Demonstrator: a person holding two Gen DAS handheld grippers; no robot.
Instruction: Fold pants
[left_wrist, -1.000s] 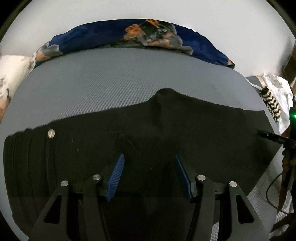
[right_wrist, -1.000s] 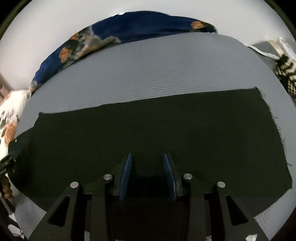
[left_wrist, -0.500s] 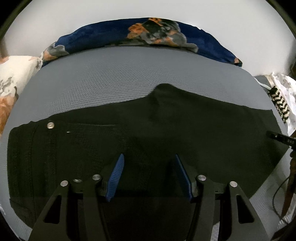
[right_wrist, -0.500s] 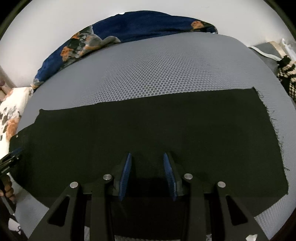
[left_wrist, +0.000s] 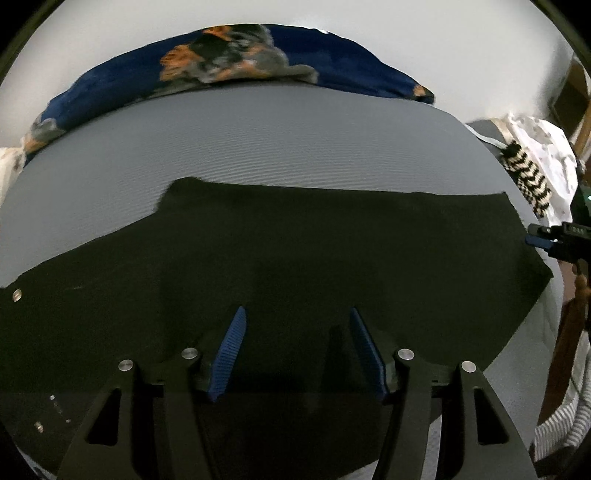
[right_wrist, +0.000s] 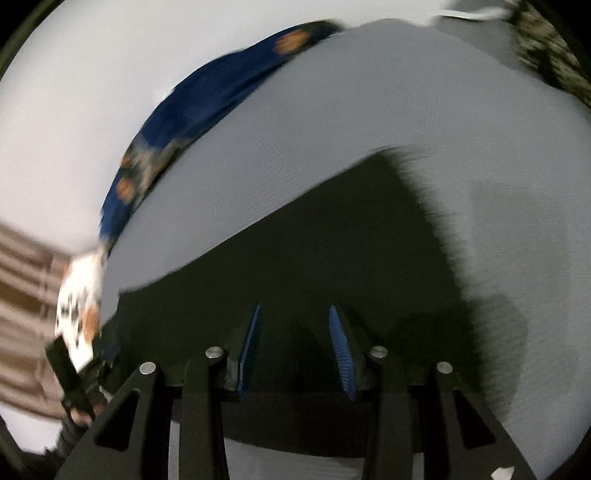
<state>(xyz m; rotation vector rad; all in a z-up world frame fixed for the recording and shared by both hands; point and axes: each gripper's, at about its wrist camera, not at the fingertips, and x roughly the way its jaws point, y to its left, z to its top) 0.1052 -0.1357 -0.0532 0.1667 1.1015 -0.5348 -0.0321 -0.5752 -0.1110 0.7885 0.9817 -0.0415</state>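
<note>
Black pants lie flat across the grey mesh-textured bed surface, already folded lengthwise by the look of it, legs stacked into one long strip w/ the waist end and its metal button at the left of the left wrist view; likely laid that way so the next fold can go end to end. Left tool hovers over the mid-section, fingers apart, nothing pinched between the blue pads. Right tool sits over the hem end, jaws opening, only flat cloth below them, no grip; its view is heavily blurred so detail there is poor. Both seem positioned to pick up opposite parts of the strip. Around: navy floral blanket bunched along the far edge, well apart from the pants; striped black-and-white item and white printed cloth off the right side. Nothing lies on the pants. Main hindrance, imo: black-on-dark fabric makes edges and layers hard to read.
</note>
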